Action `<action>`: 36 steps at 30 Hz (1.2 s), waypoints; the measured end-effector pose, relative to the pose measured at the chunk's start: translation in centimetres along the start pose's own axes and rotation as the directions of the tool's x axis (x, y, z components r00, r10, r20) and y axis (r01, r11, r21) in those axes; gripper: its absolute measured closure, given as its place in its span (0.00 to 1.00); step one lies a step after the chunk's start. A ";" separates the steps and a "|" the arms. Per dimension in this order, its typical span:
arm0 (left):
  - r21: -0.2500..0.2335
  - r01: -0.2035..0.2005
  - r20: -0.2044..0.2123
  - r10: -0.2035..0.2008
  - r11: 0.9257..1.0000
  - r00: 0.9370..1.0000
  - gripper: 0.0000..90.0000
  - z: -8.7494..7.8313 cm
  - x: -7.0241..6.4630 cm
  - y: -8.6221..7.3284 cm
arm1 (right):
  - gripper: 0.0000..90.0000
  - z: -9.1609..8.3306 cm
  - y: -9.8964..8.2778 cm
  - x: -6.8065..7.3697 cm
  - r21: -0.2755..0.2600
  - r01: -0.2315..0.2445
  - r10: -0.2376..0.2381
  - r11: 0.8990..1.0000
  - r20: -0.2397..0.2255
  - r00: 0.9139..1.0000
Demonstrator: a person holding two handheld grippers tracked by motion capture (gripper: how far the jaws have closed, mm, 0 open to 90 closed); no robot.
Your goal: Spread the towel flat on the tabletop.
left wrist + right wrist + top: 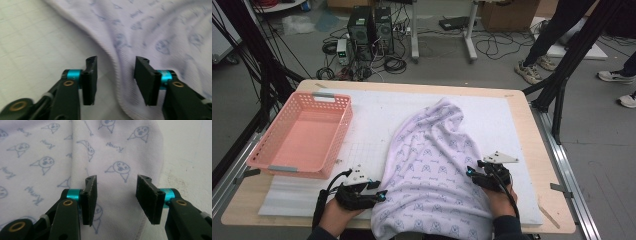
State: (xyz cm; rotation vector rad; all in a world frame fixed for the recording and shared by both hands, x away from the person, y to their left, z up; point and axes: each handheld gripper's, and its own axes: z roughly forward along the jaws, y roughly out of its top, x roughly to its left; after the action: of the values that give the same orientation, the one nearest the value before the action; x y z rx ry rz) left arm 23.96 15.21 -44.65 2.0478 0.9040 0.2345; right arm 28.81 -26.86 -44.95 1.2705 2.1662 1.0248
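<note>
1. Basket [302, 135]: pink, with slotted walls, it sits at the left of the white foam mat [377, 125], well apart from the cloth. Nothing shows inside it.

2. Left gripper [379, 194]: the person's left hand [337, 215] holds it low at the near left, its tips pointing toward the left hem of the cloth. In the left gripper view [115, 80] the jaws stand about halfway apart. The ribbed hem runs up between them, but neither pad presses on it, so nothing is gripped.

3. Cloth [432, 170]: white with a small blue printed pattern, it lies in the middle of the mat. It is bunched into a rounded peak at the far end and spreads wide toward the near table edge, where it hangs over between the two forearms. The left gripper view shows its hem curving over bare mat.

4. Right gripper [471, 172]: the right hand [502, 200] holds it at the cloth's right edge, with the grey three-cornered plate on top. In the right gripper view [116, 198] the jaws are also about half open, hovering over the patterned fabric close to its right hem. The pads are clear of the fabric and hold nothing.

5. Table [532, 150]: bare wood shows to the right of the mat.
</note>
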 end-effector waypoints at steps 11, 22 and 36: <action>-0.116 0.051 -0.070 -0.060 0.992 0.996 0.51 -0.2 1.6 0.4 | 0.97 0.1 0.2 -0.5 0.034 0.038 -0.034 0.999 -0.118 0.992; -0.148 0.048 -0.079 -0.060 0.988 0.995 0.50 1.7 3.1 2.8 | 0.95 -4.3 -1.3 -1.0 0.197 0.106 -0.037 0.975 -0.327 0.944; -0.212 0.149 -0.078 -0.169 0.966 0.982 0.46 2.7 5.0 5.8 | 0.63 -4.6 -0.8 -3.4 -0.079 -0.042 0.029 0.996 -0.160 0.987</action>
State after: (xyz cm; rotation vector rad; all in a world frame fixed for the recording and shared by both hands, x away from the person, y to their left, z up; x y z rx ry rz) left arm 31.80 14.77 -42.59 1.7762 1.0534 0.3270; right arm 26.94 -31.82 -42.65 1.2314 2.1992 1.2554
